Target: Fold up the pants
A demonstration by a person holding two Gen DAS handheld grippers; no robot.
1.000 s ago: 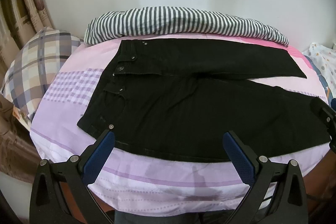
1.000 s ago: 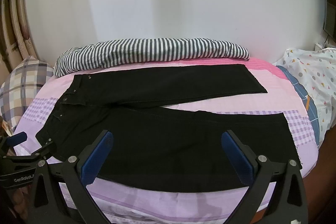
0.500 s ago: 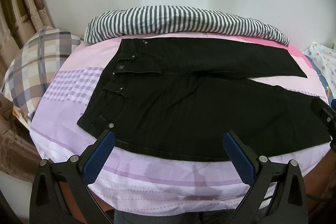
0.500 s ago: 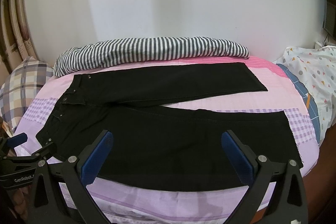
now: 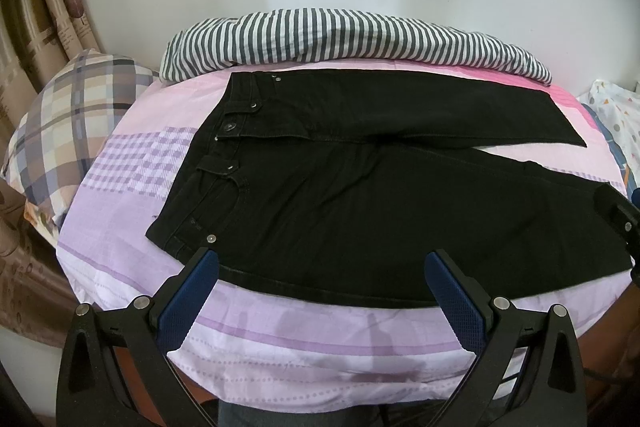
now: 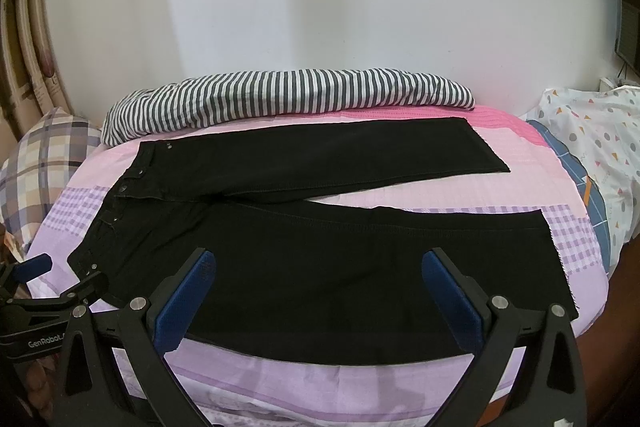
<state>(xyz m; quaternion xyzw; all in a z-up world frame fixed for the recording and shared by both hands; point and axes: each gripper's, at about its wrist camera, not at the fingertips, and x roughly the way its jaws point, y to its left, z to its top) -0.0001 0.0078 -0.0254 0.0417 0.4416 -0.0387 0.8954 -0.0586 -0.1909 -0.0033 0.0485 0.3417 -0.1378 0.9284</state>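
Black pants [image 5: 360, 195] lie flat, legs apart, on the bed [image 5: 132, 211], while left tongs [image 5: 320, 259] and right tongs [image 6: 318, 259] hover wide open, empty.

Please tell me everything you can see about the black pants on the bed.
The black pants look like denim, with metal rivets and a waist button. They lie flat and unfolded, front side up, on the pink and purple bedsheet. The waistband is on the left, and the two legs spread to the right in a narrow V. The far leg almost reaches the striped blanket. The hem of the near leg looks frayed. Neither open tool, left or right, touches them.
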